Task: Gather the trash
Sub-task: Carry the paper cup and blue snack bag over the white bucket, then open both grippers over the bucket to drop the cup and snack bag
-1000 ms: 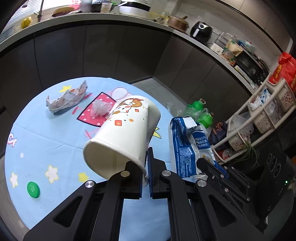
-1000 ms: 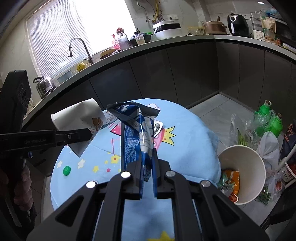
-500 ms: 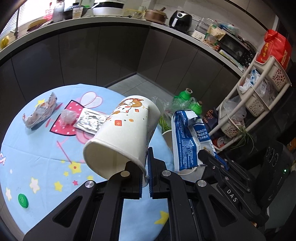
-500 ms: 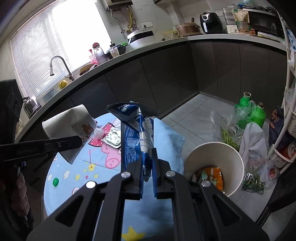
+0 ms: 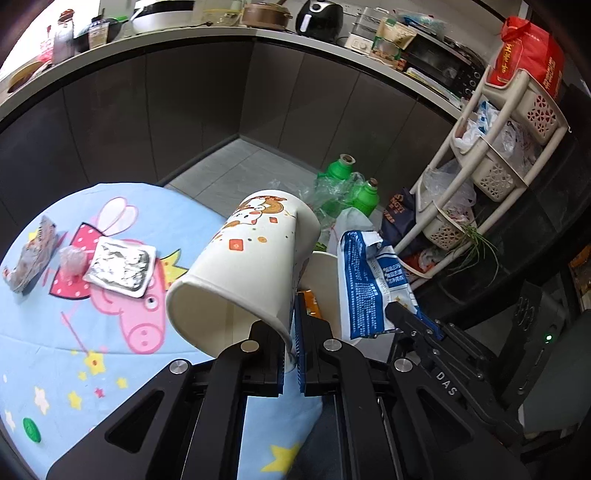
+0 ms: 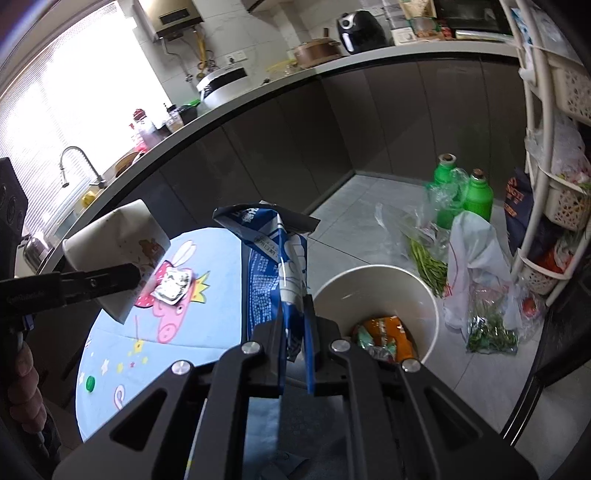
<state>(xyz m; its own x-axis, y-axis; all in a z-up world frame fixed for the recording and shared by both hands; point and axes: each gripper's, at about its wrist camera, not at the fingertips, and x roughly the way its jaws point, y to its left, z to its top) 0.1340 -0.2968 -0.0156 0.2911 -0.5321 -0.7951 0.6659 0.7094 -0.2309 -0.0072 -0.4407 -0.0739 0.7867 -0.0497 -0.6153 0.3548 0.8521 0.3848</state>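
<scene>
Two tools clamped, left tool (image 5: 291, 354) pinching cup (image 5: 243, 258) rim, right tool (image 6: 295, 347) gripping wrapper (image 6: 277, 266)

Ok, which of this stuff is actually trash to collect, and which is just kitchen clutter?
Job:
paper cup, held in left gripper
blue wrapper, held in right gripper
white bin
foil packet
crumpled wrapper
green cap

Lying about:
green bottles
basket rack
air fryer
</scene>
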